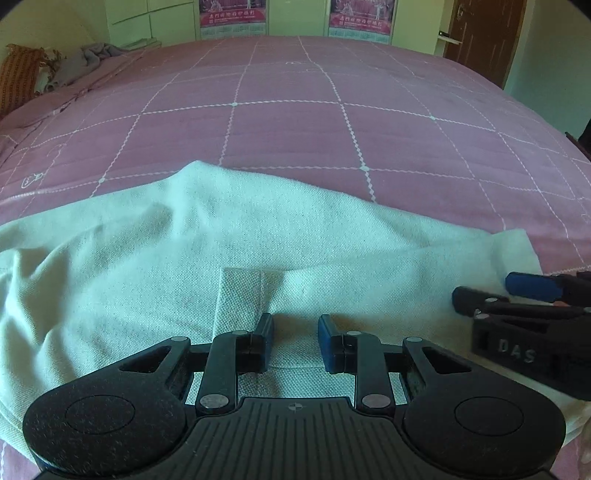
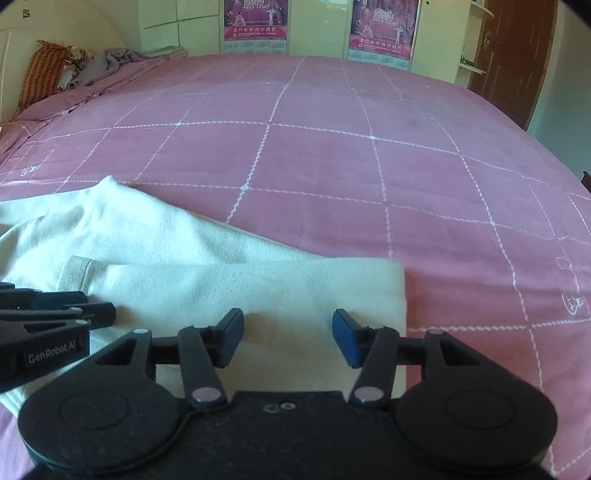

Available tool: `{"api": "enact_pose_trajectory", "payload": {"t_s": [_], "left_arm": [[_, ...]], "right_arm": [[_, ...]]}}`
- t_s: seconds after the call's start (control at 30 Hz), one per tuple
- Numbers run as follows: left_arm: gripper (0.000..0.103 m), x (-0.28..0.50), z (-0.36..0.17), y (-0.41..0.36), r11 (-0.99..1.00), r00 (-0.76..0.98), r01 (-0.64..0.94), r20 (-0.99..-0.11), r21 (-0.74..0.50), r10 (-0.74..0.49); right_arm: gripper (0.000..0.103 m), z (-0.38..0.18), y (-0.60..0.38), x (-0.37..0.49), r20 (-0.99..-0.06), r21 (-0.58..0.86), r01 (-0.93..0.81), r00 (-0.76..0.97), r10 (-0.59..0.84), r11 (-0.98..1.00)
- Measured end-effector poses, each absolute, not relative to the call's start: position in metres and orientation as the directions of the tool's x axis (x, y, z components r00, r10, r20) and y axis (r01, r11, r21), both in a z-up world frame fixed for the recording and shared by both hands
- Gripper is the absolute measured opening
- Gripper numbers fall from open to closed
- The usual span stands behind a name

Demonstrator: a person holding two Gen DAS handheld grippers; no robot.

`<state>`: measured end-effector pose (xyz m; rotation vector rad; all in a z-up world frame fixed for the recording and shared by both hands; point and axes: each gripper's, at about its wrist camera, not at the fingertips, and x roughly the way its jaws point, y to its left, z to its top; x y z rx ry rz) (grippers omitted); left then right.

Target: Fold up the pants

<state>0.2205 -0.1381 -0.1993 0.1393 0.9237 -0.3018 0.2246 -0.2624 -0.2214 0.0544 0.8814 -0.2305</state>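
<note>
Cream-white pants (image 1: 258,229) lie spread and rumpled on the pink checked bedcover (image 1: 295,122), folded over so a straight edge shows at the right (image 2: 400,295). My left gripper (image 1: 295,334) hovers low over the cloth beside a small sewn flap (image 1: 240,299). Its jaws stand a narrow gap apart, and the cloth lies flat under them, not pinched. My right gripper (image 2: 288,332) is open wider, over the cloth near that right edge, with nothing between its fingers. Each gripper shows in the other's view, the right gripper (image 1: 484,290) at the right and the left gripper (image 2: 94,304) at the left.
The bedcover (image 2: 332,166) stretches far beyond the pants. An orange pillow (image 2: 40,70) and a grey crumpled cloth (image 2: 107,62) lie at the far left corner. Cabinets with two posters (image 2: 255,22) line the back wall, and a brown door (image 2: 517,55) stands at the right.
</note>
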Motion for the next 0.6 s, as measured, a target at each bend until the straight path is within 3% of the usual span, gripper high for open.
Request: {"api": "enact_pose_trajectory", "payload": {"t_s": [0.37,0.6], "left_arm": [[0.027,0.208,-0.203,-0.138,0.941,0.584,0.339,-0.786,0.010,-0.202],[0.027,0.161,-0.196,-0.112,0.919,0.581,0.394,-0.776,0.005,-0.244]], "right_arm": [[0.058,-0.241,-0.249,0.224,-0.766,-0.118,0.217,0.600,-0.228,0.969],[0.059,-0.234,-0.235,0.185,-0.776,-0.112,0.154,0.603,-0.183,0.982]]}}
